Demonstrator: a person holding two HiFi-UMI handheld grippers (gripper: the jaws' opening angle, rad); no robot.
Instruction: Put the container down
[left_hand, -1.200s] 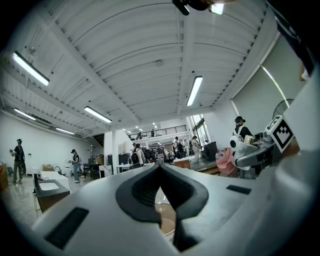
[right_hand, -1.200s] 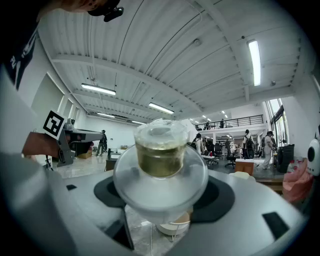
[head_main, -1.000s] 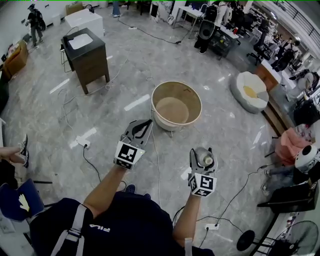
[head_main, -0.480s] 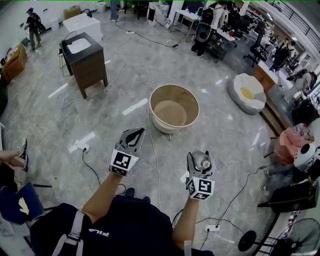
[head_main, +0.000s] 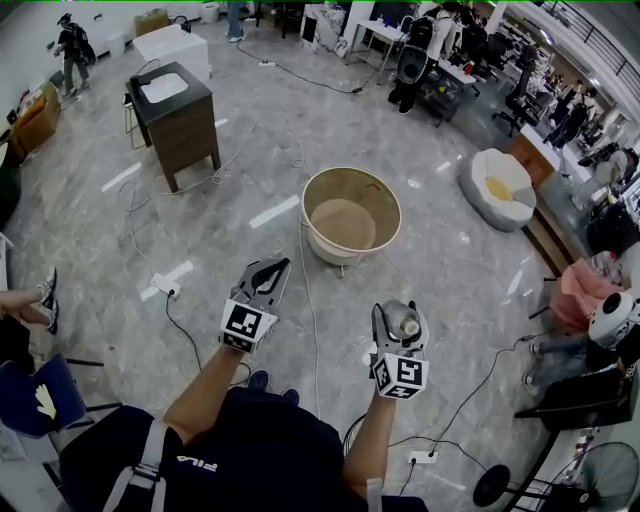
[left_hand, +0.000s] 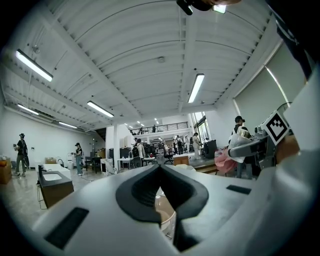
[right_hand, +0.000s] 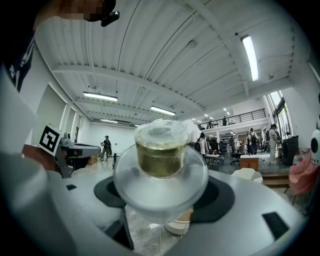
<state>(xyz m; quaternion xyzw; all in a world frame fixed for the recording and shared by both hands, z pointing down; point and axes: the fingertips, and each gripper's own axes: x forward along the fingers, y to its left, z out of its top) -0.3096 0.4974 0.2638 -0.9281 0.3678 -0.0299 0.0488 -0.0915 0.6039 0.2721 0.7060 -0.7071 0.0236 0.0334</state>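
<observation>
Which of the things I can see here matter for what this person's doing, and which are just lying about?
In the job: clear lidded container, held in the right gripper; perhaps the round tub ahead.
Lying about: dark cabinet, white beanbag, power strip, floor fan.

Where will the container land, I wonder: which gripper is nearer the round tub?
Left. In the head view the left gripper is just short of the tub, to its left; the right gripper, holding the container, is farther back, to its right.

Grey marble floor, dark wooden cabinet
</observation>
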